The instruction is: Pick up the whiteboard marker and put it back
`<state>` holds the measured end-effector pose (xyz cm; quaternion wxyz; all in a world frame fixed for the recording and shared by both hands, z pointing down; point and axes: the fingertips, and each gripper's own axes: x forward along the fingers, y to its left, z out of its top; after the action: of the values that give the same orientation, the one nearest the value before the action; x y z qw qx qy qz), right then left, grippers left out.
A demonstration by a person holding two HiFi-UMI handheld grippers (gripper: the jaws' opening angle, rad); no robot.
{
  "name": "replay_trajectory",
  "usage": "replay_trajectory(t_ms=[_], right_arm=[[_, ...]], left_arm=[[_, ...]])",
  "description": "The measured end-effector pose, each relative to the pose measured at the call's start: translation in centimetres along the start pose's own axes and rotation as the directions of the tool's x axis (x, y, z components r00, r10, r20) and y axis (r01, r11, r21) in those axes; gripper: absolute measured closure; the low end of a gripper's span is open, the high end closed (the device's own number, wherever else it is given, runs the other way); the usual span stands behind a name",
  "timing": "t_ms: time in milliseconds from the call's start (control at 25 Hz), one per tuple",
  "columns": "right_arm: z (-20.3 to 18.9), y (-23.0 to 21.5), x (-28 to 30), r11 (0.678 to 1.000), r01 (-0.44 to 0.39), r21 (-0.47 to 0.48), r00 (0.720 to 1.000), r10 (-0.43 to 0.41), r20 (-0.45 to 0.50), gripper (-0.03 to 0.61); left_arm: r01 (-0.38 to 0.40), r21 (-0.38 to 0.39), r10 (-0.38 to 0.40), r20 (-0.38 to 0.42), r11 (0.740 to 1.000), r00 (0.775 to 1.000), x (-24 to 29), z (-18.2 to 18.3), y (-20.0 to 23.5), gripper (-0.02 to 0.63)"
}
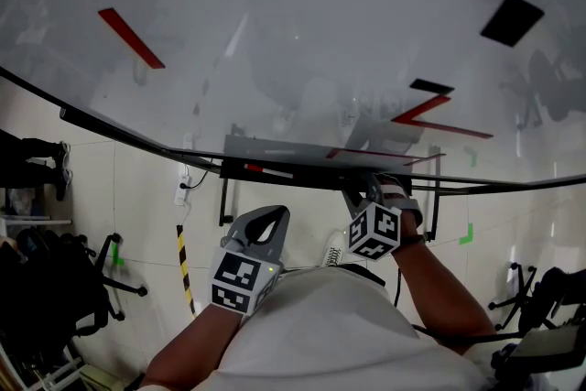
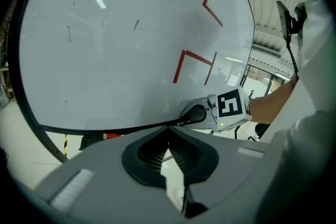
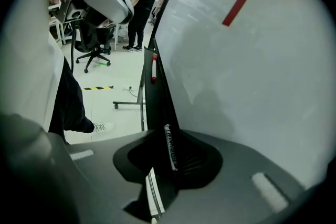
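A whiteboard (image 1: 302, 32) with red lines stands in front of me, with a dark tray (image 1: 302, 162) along its lower edge. My right gripper (image 1: 359, 188) is at the tray's right part. In the right gripper view its jaws (image 3: 169, 136) are shut on a dark whiteboard marker (image 3: 168, 145) with a printed white label, held lengthwise over the tray (image 3: 157, 107). A red marker (image 1: 265, 169) lies further along the tray (image 3: 154, 68). My left gripper (image 1: 272, 217) hangs below the tray, shut and empty (image 2: 168, 136). From it I see the right gripper (image 2: 197, 113) against the board's edge.
A person in dark clothes (image 3: 140, 2) stands beyond the board's end, near an office chair (image 3: 92, 39). On the floor are a yellow-black tape strip (image 1: 183, 266), a power strip (image 1: 181, 192) and a green mark (image 1: 467, 233). Dark chairs (image 1: 55, 288) crowd the left.
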<state>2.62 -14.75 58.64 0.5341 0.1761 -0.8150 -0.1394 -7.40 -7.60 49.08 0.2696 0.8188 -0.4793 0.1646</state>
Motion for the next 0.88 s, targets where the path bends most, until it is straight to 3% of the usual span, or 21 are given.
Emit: replay_trajectory(t_ms=[880], right_arm=[[0.03, 0.23, 0.18, 0.999, 0.008, -0.045, 1.000, -0.010, -0.030, 0.535]], left_arm=[[0.006, -0.010, -0.006, 0.005, 1.000, 1.000, -0.65, -0.16, 0.14, 0.598]])
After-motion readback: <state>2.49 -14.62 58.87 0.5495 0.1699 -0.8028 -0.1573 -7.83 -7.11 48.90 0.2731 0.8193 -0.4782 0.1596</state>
